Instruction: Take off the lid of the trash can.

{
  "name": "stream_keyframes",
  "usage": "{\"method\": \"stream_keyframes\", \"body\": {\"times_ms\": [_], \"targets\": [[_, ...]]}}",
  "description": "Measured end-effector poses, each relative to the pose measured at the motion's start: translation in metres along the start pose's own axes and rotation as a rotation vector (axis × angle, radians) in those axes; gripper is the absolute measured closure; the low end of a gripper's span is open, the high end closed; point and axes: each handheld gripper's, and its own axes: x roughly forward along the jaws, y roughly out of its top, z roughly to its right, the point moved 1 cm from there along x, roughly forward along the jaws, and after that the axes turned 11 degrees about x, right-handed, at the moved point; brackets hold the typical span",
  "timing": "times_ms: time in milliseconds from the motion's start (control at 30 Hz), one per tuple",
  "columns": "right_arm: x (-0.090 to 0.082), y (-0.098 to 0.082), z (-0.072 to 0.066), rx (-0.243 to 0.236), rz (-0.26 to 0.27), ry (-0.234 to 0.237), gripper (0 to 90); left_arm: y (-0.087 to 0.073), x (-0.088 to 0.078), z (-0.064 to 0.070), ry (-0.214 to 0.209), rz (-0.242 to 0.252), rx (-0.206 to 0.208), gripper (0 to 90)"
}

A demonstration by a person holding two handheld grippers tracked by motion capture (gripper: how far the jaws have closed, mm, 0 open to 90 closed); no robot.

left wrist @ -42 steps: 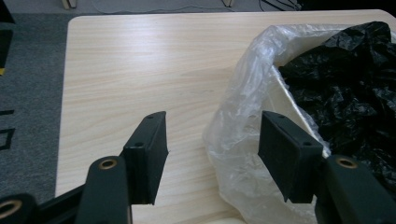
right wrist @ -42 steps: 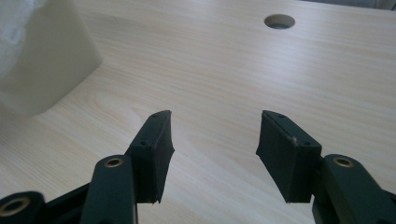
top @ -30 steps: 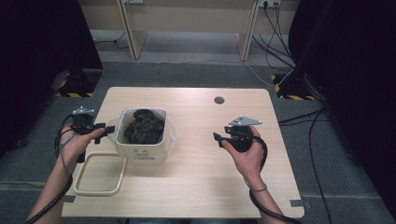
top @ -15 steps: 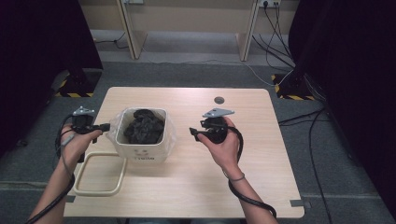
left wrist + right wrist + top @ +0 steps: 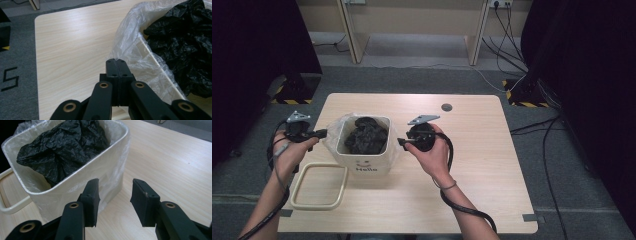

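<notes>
A white bin (image 5: pixel 362 164) lined with a clear plastic liner (image 5: pixel 331 137) stands left of the table's middle, full of crumpled black bags (image 5: pixel 364 137). My left gripper (image 5: pixel 323 133) is at the bin's left side, jaws pressed together (image 5: pixel 116 62). The liner's loose film (image 5: pixel 135 50) runs into their tips, so they pinch its edge. My right gripper (image 5: pixel 401 142) hovers at the bin's right side. Its jaws (image 5: pixel 115 195) have just been closing but stand apart, with the liner-draped bin wall (image 5: pixel 95 167) just beyond them and nothing pressed between the pads.
A cream rectangular ring (image 5: pixel 314 205) lies flat on the table (image 5: pixel 492 165) in front of the bin at the left. A dark round hole (image 5: pixel 446 107) sits near the far edge. Cables run over the grey floor beyond the table.
My right gripper has moved left across the table up to the bin, and its jaws have narrowed. The left jaws have gone from apart to shut at the liner's edge.
</notes>
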Motion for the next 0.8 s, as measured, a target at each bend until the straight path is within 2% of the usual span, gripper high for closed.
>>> {"method": "stream_keyframes", "body": {"times_ms": [233, 400, 467, 800], "targets": [[0.014, -0.001, -0.006, 0.0, -0.042, -0.018, 67.0, 0.01, -0.009, 0.005, 0.007, 0.019, 0.028, 89.5], [0.018, -0.001, -0.007, 0.003, -0.063, -0.006, 84.9, 0.016, -0.012, 0.008, 0.008, 0.031, 0.045, 89.5], [0.019, -0.001, -0.006, 0.008, -0.066, 0.003, 89.4, 0.019, -0.014, 0.01, 0.008, 0.036, 0.05, 89.5], [0.008, 0.004, -0.008, 0.014, -0.022, 0.017, 90.0, 0.035, -0.014, 0.023, -0.01, 0.055, 0.082, 89.5]]}}
